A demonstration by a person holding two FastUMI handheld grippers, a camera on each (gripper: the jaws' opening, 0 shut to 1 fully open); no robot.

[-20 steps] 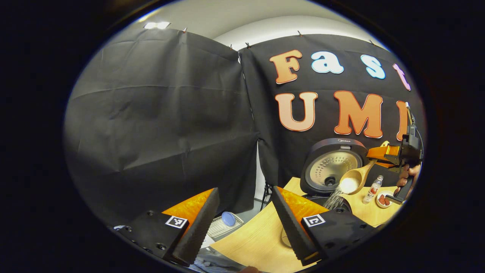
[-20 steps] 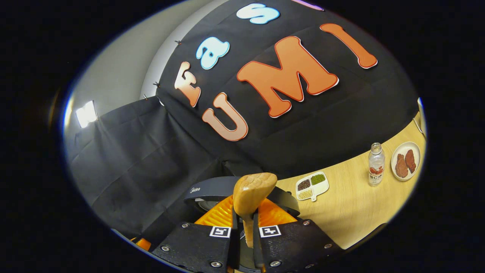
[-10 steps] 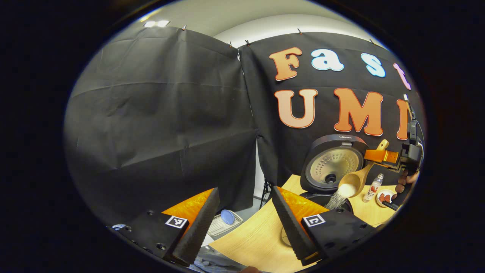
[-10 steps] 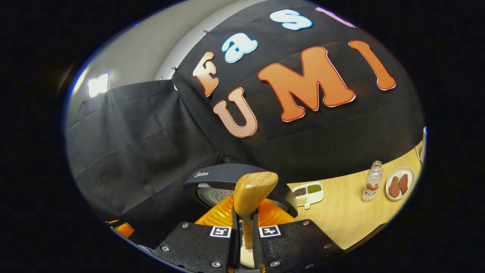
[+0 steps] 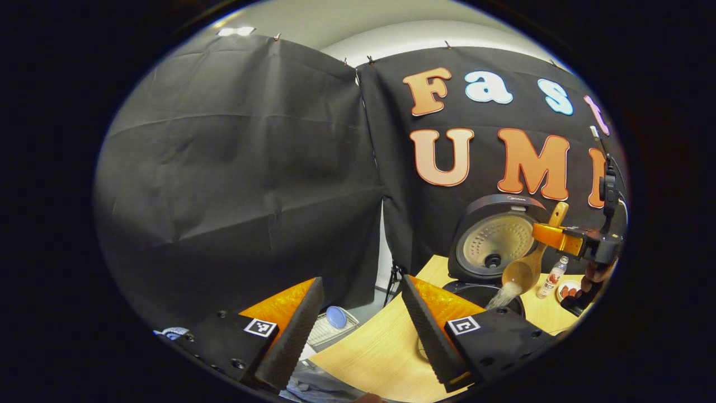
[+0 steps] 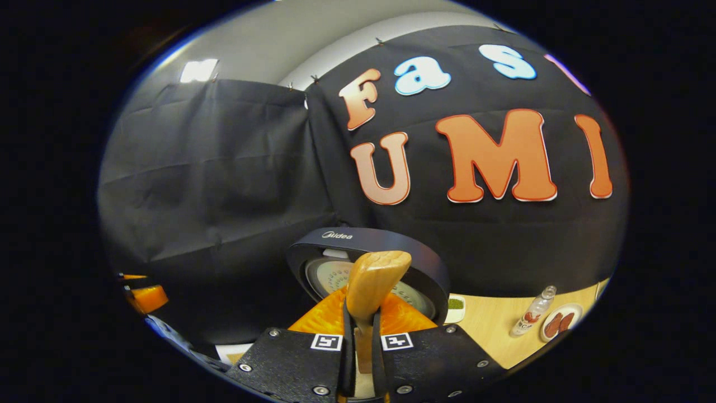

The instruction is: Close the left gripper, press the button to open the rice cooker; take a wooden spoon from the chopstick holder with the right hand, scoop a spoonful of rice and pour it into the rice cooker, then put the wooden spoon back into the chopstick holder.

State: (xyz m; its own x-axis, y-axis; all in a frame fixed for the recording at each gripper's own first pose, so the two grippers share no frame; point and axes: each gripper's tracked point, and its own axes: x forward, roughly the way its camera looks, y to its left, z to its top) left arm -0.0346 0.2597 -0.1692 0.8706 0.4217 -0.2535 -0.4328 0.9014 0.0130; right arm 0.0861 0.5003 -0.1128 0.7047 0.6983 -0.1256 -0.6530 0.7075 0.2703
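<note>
My left gripper (image 5: 361,330) sits idle at the near edge of the tabletop (image 5: 380,352), its fingers (image 5: 291,336) spread apart with nothing between them. It is well apart from the work. Beyond the tabletop's edge, lower down, lies a wire rack (image 5: 330,330) with a blue disc on it.

Further right, the cooker (image 5: 492,252) stands with its lid raised upright, so I judge the button step complete. The pot rim (image 5: 481,291) is open beneath it. In the left gripper view, the spoon (image 5: 523,271) hangs tilted over that rim, bowl downward, and a stream of rice (image 5: 500,296) falls from it into the pot. Some rice remains at the bowl's lip, so I judge the pour nearly finished but not done.

My right gripper (image 6: 358,341) has its fingers clamped on the spoon's handle (image 6: 372,285), whose butt end rises in front of the lid in the right gripper view. A hand (image 5: 593,277) shows behind that gripper in the left gripper view.

At far right on the tabletop stand a bottle (image 6: 531,316) and a plate (image 6: 559,322), with a small dish (image 6: 456,305) beside the cooker.

Outstanding: empty the spoon and return it to the holder.
</note>
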